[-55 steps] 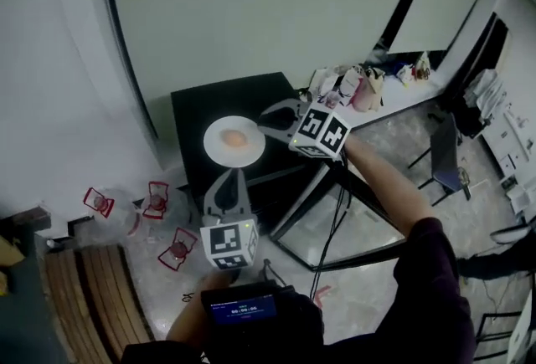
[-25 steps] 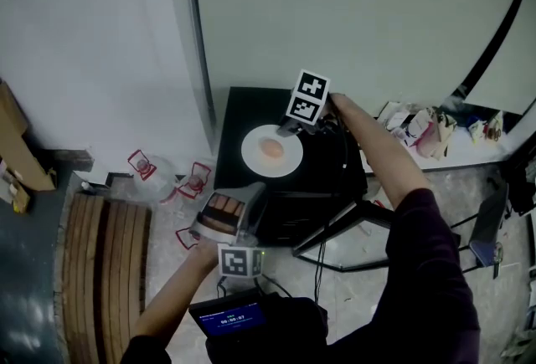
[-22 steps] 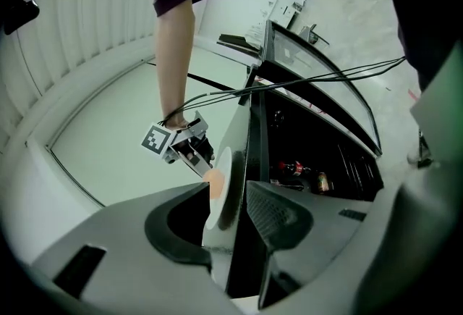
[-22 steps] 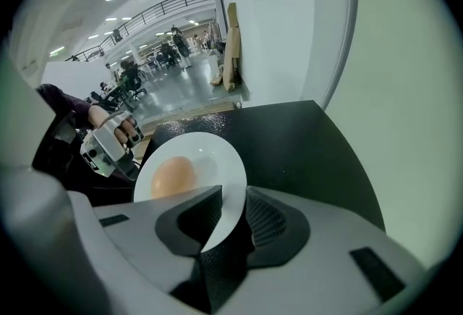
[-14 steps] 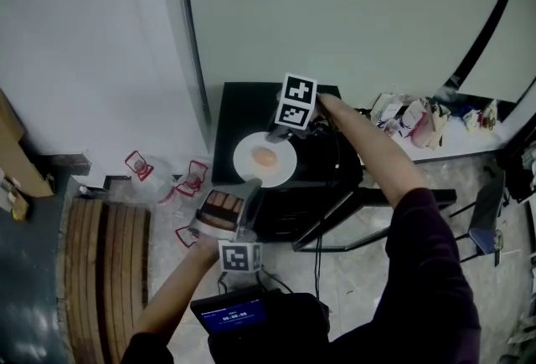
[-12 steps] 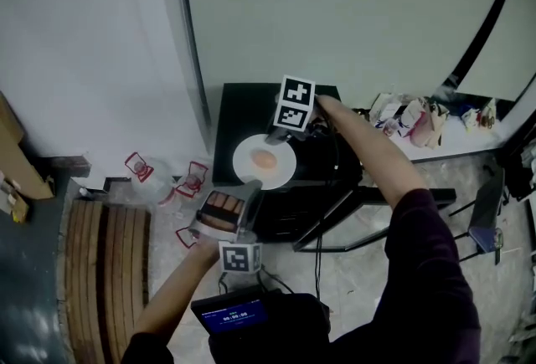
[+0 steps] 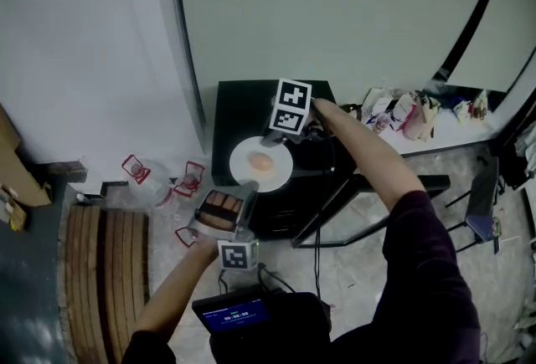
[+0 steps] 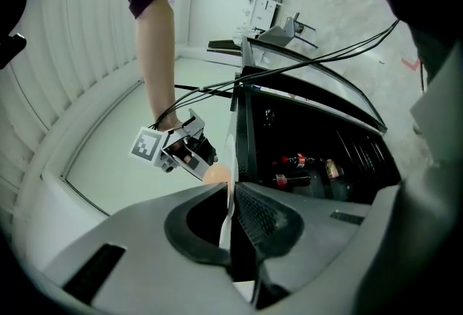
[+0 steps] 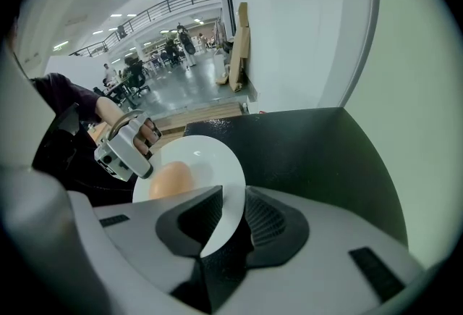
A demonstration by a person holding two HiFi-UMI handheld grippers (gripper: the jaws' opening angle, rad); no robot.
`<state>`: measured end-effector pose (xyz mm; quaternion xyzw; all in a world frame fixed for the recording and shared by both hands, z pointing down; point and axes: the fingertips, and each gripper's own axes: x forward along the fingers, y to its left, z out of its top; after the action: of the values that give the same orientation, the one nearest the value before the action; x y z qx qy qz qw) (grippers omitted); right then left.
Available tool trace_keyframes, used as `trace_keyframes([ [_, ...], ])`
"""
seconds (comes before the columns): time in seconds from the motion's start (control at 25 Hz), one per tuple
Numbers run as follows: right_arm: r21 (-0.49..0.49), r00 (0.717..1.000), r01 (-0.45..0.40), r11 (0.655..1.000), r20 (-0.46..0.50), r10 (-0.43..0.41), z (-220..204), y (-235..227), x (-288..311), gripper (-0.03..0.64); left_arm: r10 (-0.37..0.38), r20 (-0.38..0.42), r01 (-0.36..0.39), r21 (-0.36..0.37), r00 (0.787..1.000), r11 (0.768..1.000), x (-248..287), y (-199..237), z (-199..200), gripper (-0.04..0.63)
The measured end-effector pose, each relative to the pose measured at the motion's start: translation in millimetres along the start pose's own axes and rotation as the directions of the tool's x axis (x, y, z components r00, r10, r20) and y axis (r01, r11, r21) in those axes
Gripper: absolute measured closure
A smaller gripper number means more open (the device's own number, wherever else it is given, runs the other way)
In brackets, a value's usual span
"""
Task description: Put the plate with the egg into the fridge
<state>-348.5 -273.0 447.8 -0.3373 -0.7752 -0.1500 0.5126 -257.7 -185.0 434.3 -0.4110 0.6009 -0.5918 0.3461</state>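
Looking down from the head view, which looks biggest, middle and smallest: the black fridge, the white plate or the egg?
1. black fridge, largest
2. white plate
3. egg, smallest, lying on the plate

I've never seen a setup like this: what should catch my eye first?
A white plate carrying a single egg stands out against the top of the black fridge. Two hand-held grippers pinch its rim from opposite sides: the right gripper at the far edge, and the left gripper at the near edge, whose jaws have just been closing with the rim between them. Beneath, the open fridge shows bottles inside.
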Motion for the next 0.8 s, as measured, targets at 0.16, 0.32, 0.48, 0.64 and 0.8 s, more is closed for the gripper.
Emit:
trace_keyframes([
  [0.16, 0.022, 0.994, 0.077, 0.997, 0.074, -0.078, 3.7, 2.6, -8.6, 0.512, 0.006, 0.011, -0.005, -0.008, 1.000, 1.000, -7.0, -1.1, 0.3, 0.568],
  [0.32, 0.063, 0.968, 0.190, 0.980, 0.152, -0.198, 0.4, 7.0, -27.3, 0.512, 0.003, 0.038, -0.002, -0.019, 0.999, 1.000, -18.2, -1.0, 1.9, 0.574],
  [0.48, 0.138, 0.918, 0.301, 0.944, 0.226, -0.326, -9.2, 14.6, -46.5, 0.512, -0.017, 0.071, 0.016, 0.010, 0.997, 1.000, -25.6, -4.2, 0.2, 0.574],
  [0.64, 0.186, 0.831, 0.423, 0.887, 0.310, -0.461, -25.9, 38.7, -69.1, 0.512, -0.025, 0.105, 0.018, 0.067, 0.994, 0.998, -31.5, -5.6, 8.0, 0.574],
  [0.8, 0.235, 0.723, 0.525, 0.818, 0.385, -0.574, -44.9, 65.5, -88.2, 0.512, -0.025, 0.132, 0.019, 0.051, 0.991, 0.999, -38.8, -5.1, 26.3, 0.574],
])
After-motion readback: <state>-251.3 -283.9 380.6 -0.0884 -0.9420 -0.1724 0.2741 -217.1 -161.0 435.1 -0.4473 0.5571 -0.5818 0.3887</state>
